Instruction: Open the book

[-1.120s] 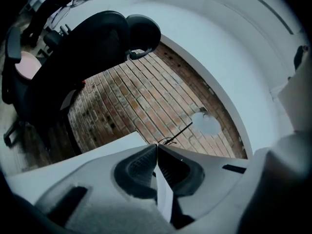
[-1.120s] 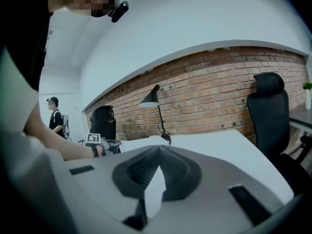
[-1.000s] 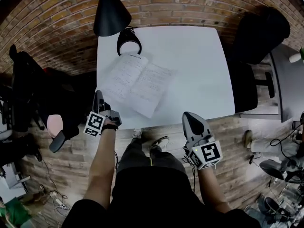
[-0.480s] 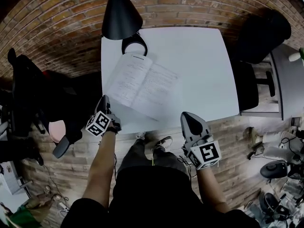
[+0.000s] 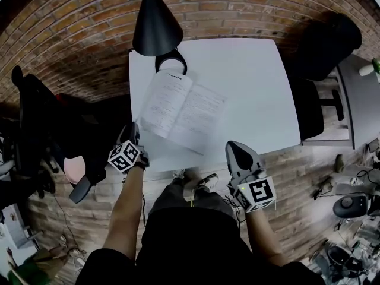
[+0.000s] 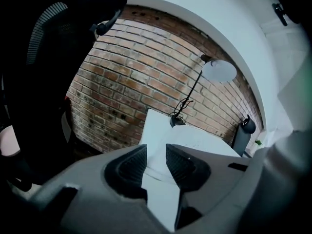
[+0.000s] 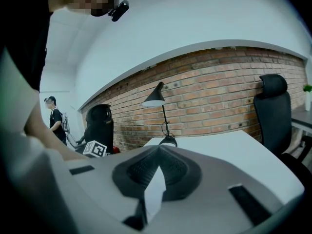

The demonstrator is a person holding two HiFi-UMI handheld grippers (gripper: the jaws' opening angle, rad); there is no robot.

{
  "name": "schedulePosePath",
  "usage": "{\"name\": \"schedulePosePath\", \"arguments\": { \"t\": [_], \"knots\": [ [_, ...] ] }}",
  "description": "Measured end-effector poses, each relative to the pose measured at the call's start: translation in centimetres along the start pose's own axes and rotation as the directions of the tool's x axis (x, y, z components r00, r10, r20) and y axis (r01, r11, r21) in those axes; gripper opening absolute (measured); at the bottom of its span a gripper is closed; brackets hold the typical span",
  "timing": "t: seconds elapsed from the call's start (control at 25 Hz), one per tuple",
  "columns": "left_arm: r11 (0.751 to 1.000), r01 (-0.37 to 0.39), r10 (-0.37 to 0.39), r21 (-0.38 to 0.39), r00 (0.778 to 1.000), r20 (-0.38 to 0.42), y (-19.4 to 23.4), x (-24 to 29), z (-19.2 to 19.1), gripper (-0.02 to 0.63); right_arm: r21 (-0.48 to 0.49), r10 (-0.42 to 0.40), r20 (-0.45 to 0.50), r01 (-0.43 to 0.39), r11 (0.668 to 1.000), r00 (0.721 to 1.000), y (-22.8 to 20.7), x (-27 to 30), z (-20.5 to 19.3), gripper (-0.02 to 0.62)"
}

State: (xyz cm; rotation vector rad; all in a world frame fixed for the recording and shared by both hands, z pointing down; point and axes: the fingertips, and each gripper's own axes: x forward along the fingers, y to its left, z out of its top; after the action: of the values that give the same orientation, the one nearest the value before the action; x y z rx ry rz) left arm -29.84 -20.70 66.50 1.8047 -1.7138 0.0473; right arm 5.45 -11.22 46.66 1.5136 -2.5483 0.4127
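Observation:
The book [image 5: 181, 113] lies open and flat on the white table [image 5: 255, 94], pages up, near the table's front left corner. My left gripper [image 5: 132, 133] hangs just off that corner, left of the book and apart from it. In the left gripper view its jaws [image 6: 156, 159] stand open with only the table behind the gap; they have just been opening. My right gripper [image 5: 235, 148] floats in front of the table's front edge, right of the book. Its jaws [image 7: 158, 150] are shut, tips meeting, with nothing held.
A black desk lamp [image 5: 155, 25] leans over the table's far left, its base [image 5: 171, 61] just behind the book. A black office chair [image 5: 323, 40] stands at the right, another dark chair [image 5: 35, 117] at the left. A brick wall [image 5: 237, 5] runs behind. A person [image 7: 54, 118] stands far off.
My left gripper has drawn back from the book's left edge, sunk lower and rolled, so its marker cube shows another face. The right gripper has shifted slightly. The book lies as before.

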Motion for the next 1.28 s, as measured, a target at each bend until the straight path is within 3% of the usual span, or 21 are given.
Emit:
{"name": "schedulePosePath", "arguments": {
  "t": [0.44, 0.8, 1.0, 1.28],
  "knots": [
    [0.995, 0.055, -0.056, 0.086, 0.998, 0.010, -2.7, -0.5, 2.0, 0.123, -0.013, 0.020, 0.016, -0.019, 1.000, 1.000, 0.7, -0.4, 0.9, 0.011],
    [0.973, 0.157, -0.156, 0.167, 0.988, -0.021, -8.4, -1.5, 3.1, 0.052, -0.025, 0.019, 0.071, -0.018, 1.000, 0.997, 0.2, -1.6, 2.3, 0.011],
    [0.939, 0.241, -0.243, 0.247, 0.970, -0.023, -12.8, -2.9, 5.3, 0.035, -0.037, 0.013, 0.091, -0.010, 0.999, 0.996, -0.3, -2.5, 3.2, 0.011],
    [0.882, 0.315, -0.352, 0.352, 0.935, 0.046, -18.9, -6.1, 9.9, 0.028, -0.046, -0.011, 0.126, 0.017, 0.999, 0.992, -1.7, -4.0, 4.6, 0.011]
  ]
}}
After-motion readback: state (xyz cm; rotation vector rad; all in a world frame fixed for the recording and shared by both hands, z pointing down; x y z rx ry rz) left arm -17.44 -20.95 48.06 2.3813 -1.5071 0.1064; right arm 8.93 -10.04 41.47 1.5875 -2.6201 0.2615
